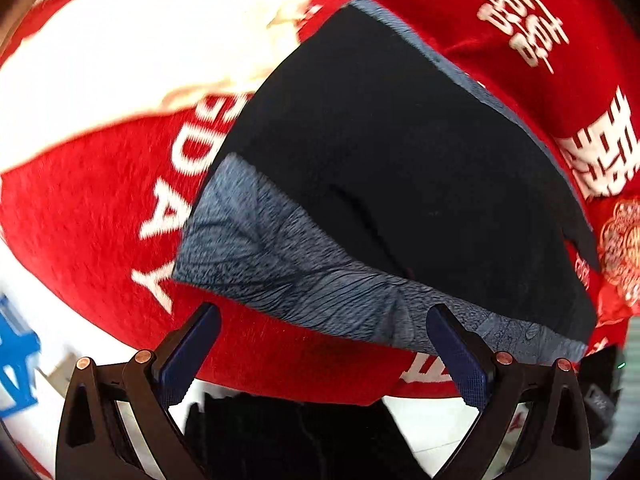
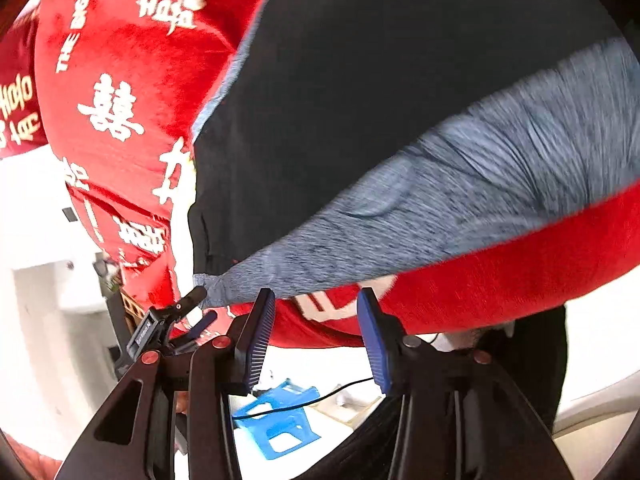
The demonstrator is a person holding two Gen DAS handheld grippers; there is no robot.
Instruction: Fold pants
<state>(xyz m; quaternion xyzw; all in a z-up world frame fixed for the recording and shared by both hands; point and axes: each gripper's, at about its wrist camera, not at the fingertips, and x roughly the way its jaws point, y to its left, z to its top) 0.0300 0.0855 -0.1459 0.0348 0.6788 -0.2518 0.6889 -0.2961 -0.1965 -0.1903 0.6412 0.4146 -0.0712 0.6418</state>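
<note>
The dark navy pants (image 1: 380, 160) with a grey heathered waistband (image 1: 280, 256) lie folded on a red blanket (image 1: 88, 216) with white lettering. My left gripper (image 1: 324, 344) is open, just short of the waistband edge, holding nothing. In the right wrist view the pants (image 2: 380, 92) and grey waistband (image 2: 460, 200) fill the upper frame. My right gripper (image 2: 316, 332) is open over the blanket's front edge, just below the waistband. The left gripper (image 2: 198, 308) shows at the waistband's left corner.
The red blanket (image 2: 120, 60) covers the work surface and hangs over its near edge. A blue plastic stool (image 2: 280, 420) and a black cable (image 2: 320, 396) lie on the pale floor below. A white patch (image 1: 120, 52) of the blanket lies left of the pants.
</note>
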